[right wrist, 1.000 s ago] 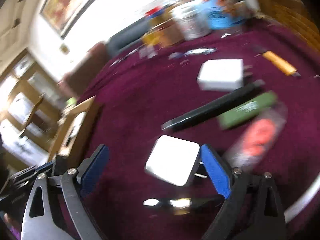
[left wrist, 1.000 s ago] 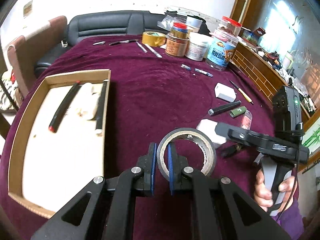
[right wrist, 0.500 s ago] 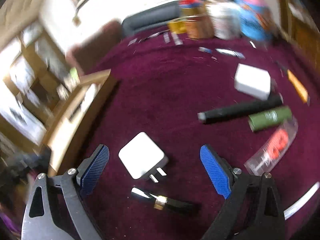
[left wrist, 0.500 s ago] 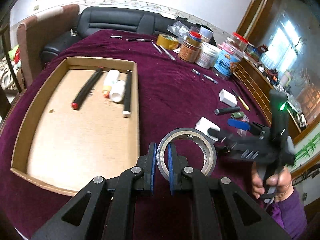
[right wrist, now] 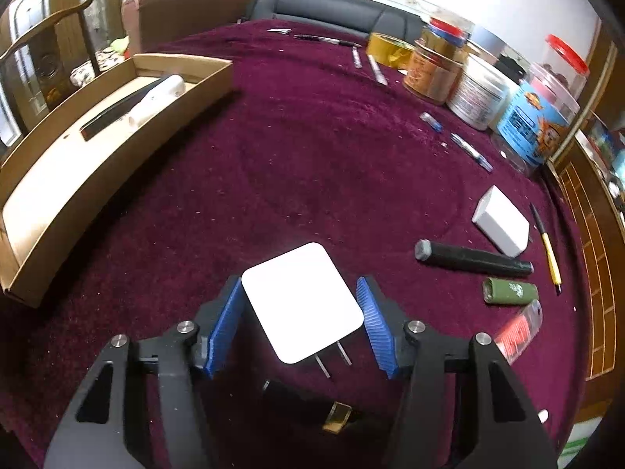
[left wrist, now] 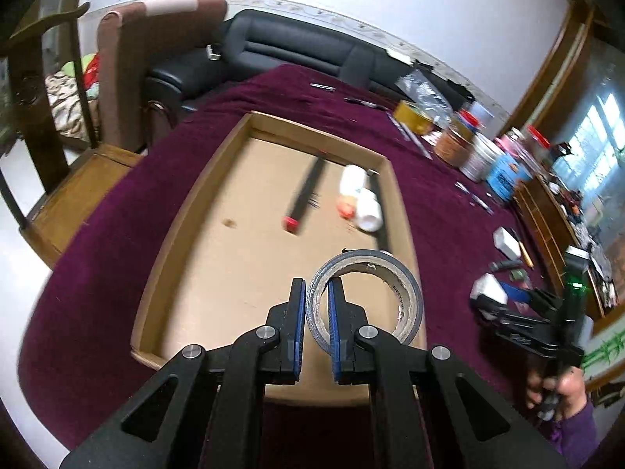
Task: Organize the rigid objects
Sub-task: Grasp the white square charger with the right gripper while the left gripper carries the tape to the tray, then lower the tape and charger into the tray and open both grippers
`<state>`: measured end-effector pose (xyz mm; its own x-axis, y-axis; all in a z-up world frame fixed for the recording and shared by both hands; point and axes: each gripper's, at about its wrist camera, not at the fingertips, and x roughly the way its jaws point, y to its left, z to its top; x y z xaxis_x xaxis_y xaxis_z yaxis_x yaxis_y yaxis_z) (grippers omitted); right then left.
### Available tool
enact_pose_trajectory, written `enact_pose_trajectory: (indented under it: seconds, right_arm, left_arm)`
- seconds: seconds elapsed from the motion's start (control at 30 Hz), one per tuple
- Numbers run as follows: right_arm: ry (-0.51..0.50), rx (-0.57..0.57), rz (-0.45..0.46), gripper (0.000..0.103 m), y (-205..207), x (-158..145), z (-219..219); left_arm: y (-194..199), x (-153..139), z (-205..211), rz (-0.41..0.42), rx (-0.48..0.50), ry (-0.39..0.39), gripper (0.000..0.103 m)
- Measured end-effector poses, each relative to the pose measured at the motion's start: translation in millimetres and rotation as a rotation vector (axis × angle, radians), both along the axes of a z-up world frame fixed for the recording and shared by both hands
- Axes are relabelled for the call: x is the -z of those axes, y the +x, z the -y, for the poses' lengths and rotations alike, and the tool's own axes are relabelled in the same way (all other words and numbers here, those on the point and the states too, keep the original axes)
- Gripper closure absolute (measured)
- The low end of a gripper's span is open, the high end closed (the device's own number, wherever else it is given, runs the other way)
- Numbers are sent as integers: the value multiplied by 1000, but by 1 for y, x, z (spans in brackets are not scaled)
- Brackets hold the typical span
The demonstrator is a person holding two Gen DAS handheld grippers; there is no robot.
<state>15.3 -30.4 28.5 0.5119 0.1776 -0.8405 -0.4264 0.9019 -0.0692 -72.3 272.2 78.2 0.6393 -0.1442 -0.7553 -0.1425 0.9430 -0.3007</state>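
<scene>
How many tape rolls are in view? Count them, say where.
2. Grey roll in the left gripper, over the cardboard tray; yellow roll beside the jars, far end. More may be hidden.

No wording is showing clearly enough to read: the printing inside the tape roll [left wrist: 365,297], the labels on the blue jar [right wrist: 533,125] and white tub [right wrist: 478,95], and the marking on the green lighter [right wrist: 509,291] are all appearing as illegible blurs.

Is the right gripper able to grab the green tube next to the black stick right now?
Probably not yet. The right gripper already has the white charger between its fingers, so it's full. The green tube lies uncovered off to its right.
</scene>
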Motion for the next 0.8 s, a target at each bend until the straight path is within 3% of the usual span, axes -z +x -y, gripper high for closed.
enact_pose_trajectory:
  seconds: [0.2, 0.37, 0.67, 0.8]
  right_arm:
    - [202, 72, -24, 45, 8, -38, 15]
    - [337, 53, -71, 45, 21, -68, -14]
    - [385, -8, -144, 44, 53, -71, -111]
    - [379, -19, -176, 44, 66, -62, -141]
  left_arm:
    - [40, 0, -23, -49, -2, 63, 95]
    - [97, 15, -32, -133, 20, 79, 95]
    - [177, 58, -44, -278, -31, 105, 94]
    - [188, 59, -39, -262, -32, 150, 94]
